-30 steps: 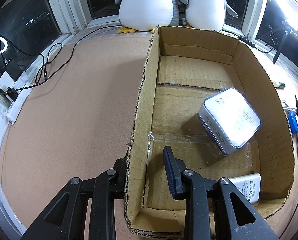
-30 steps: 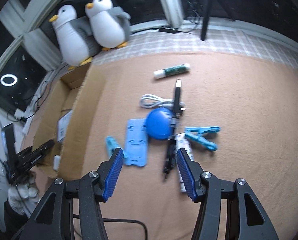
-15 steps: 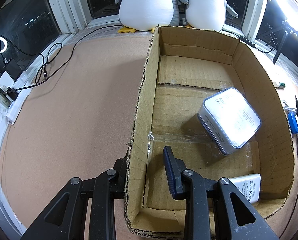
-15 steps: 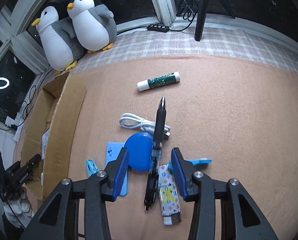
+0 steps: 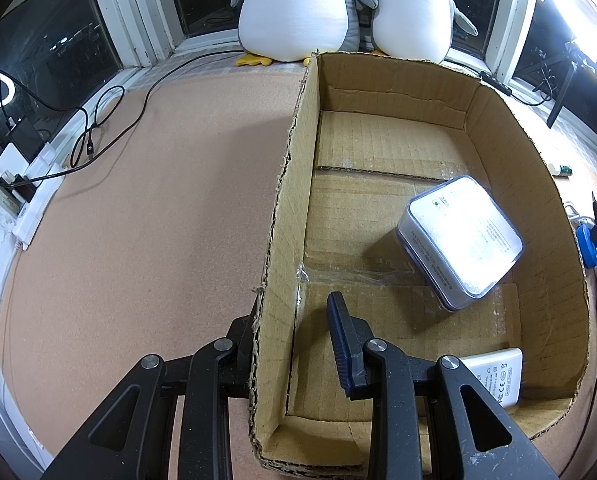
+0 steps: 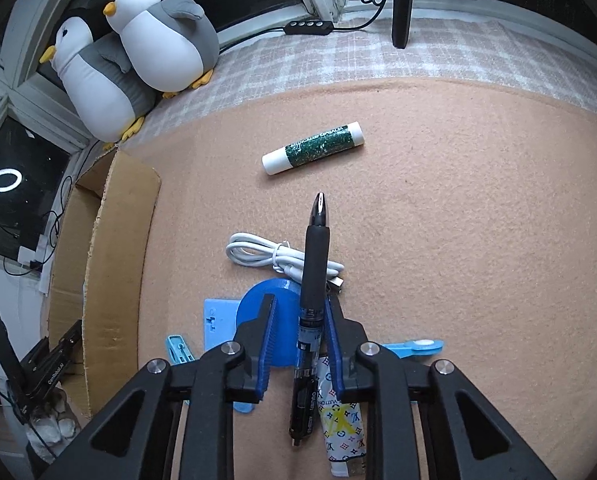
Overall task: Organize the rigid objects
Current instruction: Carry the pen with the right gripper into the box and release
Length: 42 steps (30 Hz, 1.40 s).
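Left wrist: left gripper (image 5: 294,344) clamped on the box (image 5: 286,208) wall at 6 o'clock. Right wrist: right gripper (image 6: 298,332) has just been closing around the pen (image 6: 312,304) — right pad touching, left short; pen at 6 o'clock, light, stiff, slick, best pinched mid-barrel.

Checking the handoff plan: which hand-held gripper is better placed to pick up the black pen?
Right. The right hand-held gripper straddles the black pen, its jaws just closing. The left hand-held gripper clamps the cardboard box wall.
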Motion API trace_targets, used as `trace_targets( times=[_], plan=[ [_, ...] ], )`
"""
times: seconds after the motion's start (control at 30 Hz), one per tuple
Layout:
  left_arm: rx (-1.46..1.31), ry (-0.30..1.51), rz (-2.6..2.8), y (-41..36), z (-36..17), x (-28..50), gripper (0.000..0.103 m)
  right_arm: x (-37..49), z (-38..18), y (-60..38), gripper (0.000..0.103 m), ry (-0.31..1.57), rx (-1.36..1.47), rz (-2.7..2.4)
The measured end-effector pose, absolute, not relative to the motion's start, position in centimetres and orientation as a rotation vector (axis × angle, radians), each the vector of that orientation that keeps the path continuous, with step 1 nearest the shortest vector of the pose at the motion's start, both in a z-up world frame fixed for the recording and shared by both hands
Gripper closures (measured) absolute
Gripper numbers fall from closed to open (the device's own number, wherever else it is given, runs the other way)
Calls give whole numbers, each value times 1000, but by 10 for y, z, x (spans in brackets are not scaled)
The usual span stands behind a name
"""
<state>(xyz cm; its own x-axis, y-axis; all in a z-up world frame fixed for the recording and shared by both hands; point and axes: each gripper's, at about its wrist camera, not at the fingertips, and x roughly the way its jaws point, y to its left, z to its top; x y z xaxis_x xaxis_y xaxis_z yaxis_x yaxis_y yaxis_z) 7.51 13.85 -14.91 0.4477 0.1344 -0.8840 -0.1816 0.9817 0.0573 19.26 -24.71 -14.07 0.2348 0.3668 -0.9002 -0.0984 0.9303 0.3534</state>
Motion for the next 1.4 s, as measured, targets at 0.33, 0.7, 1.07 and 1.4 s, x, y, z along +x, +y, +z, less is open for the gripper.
trace_targets(
  times=[0.33, 0.7, 1.07, 1.4],
  plan=[
    [-43, 1090, 197, 138, -149, 77, 73, 191, -141, -252, 93, 1294, 258, 321],
    [-42, 1090, 198, 138, -149, 77, 73, 175, -109, -251, 93, 1230, 267, 345],
    [-45, 1089, 198, 137, -149, 78, 73, 172, -46, -178, 93, 1134, 232, 510],
    [-46, 1088, 199, 137, -149, 78, 73, 185, -42, -90, 93, 1153, 201, 625]
  ],
)
